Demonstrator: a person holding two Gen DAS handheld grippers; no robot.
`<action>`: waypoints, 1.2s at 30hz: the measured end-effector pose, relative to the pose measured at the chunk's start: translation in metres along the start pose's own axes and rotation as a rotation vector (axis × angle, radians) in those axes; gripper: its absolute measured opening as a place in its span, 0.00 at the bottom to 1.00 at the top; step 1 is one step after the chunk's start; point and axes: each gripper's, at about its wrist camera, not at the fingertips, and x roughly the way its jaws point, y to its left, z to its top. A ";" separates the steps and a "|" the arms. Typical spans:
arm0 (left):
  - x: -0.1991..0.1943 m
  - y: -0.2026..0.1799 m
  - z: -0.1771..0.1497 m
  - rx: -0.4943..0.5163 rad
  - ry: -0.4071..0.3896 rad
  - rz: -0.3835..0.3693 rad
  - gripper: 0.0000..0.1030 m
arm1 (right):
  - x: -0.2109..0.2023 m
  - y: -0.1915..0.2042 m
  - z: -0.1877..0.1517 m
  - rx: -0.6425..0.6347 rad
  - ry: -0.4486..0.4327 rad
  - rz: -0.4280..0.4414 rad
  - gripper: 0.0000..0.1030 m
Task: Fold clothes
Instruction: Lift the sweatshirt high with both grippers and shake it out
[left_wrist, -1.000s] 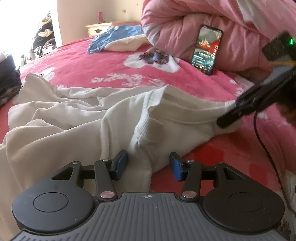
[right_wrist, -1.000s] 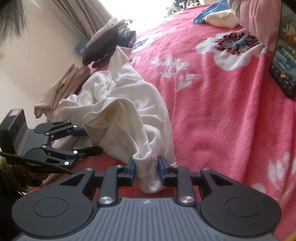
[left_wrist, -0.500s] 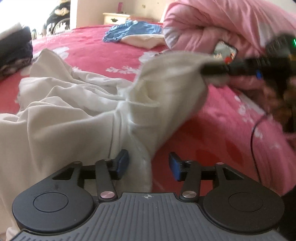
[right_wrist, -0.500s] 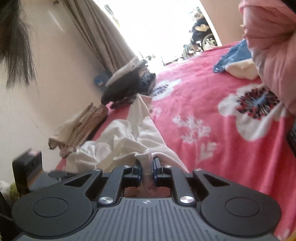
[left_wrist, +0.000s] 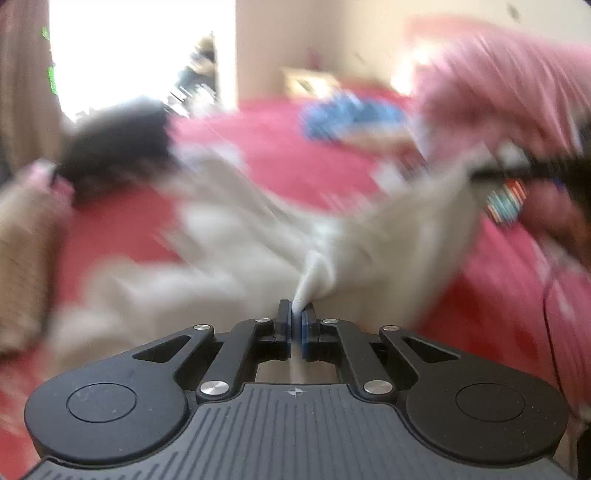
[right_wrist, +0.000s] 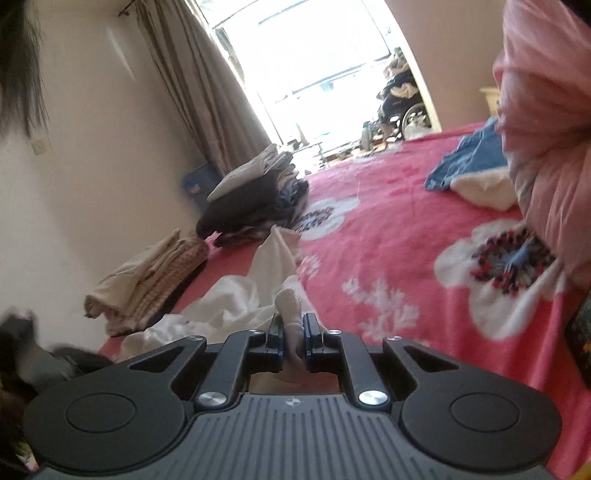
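- Both tongs clamp the cream garment (right_wrist: 236, 306): left gripper (left_wrist: 295, 325), right gripper (right_wrist: 293, 332), lifting it off the red bedspread (right_wrist: 406, 258).
- No fold visible; spreading and folding remain, judging here.

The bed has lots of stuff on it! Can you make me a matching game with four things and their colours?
Things:
1. garment held in both grippers
2. bedspread
3. quilt
4. crumpled cloth near the quilt

Colours:
a. blue
b. red with white flowers
c. cream white
d. pale pink

Pairs: 1-c, 2-b, 3-d, 4-a
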 end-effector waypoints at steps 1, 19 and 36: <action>-0.016 0.011 0.016 -0.017 -0.046 0.031 0.03 | 0.001 0.004 0.006 -0.014 -0.016 -0.010 0.11; -0.272 0.052 0.199 -0.007 -0.734 0.226 0.02 | -0.069 0.177 0.246 -0.447 -0.625 0.237 0.08; -0.307 0.021 0.236 0.089 -0.906 0.035 0.03 | -0.177 0.212 0.270 -0.603 -0.890 0.172 0.08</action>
